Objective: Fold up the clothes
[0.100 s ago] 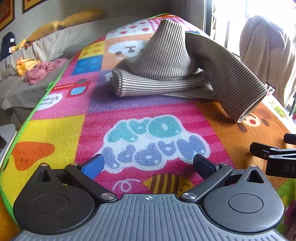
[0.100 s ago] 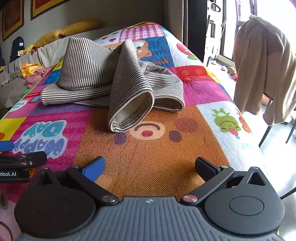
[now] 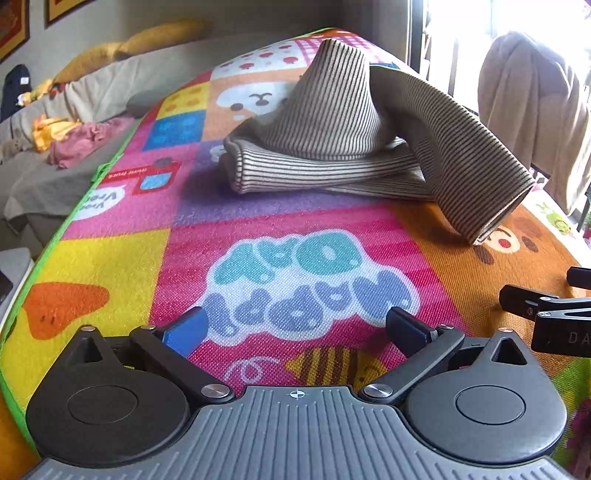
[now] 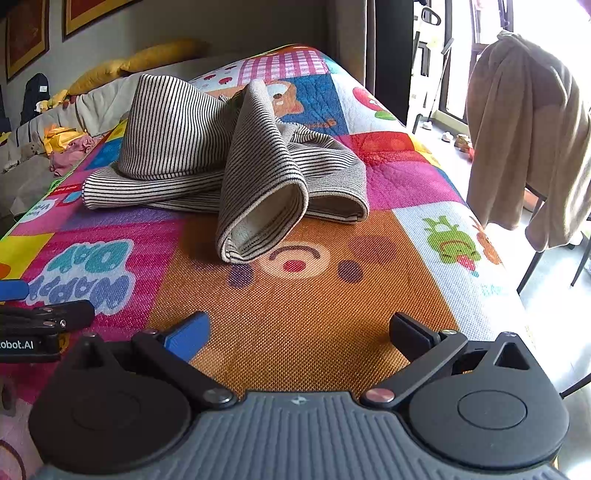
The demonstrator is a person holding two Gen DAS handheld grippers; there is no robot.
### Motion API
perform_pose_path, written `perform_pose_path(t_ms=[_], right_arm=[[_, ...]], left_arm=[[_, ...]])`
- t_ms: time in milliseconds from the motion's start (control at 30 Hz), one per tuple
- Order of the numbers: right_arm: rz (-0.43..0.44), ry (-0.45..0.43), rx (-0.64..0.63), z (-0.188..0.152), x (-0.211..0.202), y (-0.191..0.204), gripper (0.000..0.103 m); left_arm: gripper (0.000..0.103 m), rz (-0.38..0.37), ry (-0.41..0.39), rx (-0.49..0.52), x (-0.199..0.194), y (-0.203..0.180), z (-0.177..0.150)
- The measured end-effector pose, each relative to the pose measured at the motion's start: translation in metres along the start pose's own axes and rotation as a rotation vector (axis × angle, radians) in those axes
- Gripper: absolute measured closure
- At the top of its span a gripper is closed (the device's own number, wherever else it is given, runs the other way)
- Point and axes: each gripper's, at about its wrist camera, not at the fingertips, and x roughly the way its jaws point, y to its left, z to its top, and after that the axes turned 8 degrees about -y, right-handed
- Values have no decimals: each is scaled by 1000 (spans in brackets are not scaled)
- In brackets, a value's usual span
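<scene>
Bright window (image 4: pixel 532 22), framed pictures (image 4: pixel 92 14), blanket-draped chair (image 4: pixel 524 140).

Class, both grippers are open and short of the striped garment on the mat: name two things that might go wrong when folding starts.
1. The striped garment lies bunched, one sleeve draped over the body, so a pinch may catch several layers.
2. The left gripper and right gripper sit close side by side; their fingers may collide when reaching.
</scene>
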Motion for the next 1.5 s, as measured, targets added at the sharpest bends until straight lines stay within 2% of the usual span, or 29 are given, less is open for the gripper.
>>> perform_pose_path(t_ms=[233, 1500], right_arm=[[-4, 13, -6, 1, 0, -1, 0], [-1, 11, 0, 1, 0, -1, 0]], left_arm=[[0, -5, -26, -5, -1, 2, -2], [0, -3, -28, -3, 1, 2, -2]])
